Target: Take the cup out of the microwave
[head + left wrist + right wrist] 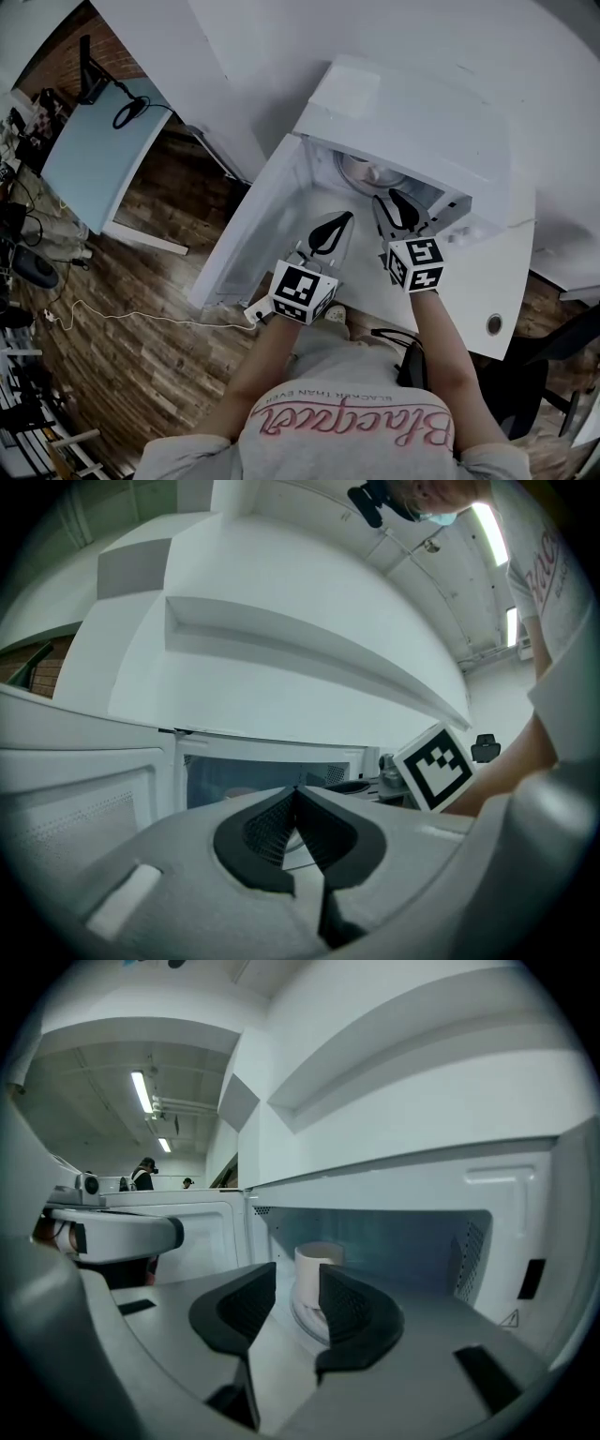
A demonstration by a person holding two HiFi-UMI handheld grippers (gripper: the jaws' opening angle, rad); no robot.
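Inside the open microwave [412, 122], the white cup [317, 1274] stands upright on the turntable [302, 1324], about mid-floor. The right gripper [297, 1279] has its jaws spread apart, short of the cup and holding nothing. The left gripper [298, 794] has its jaws pressed together, empty. A small warning triangle [511, 1318] marks the cavity's right wall. The shirt [347, 422] carries pink script beginning "Blac" and small print that seems to read "BLACKER THAN EVER".
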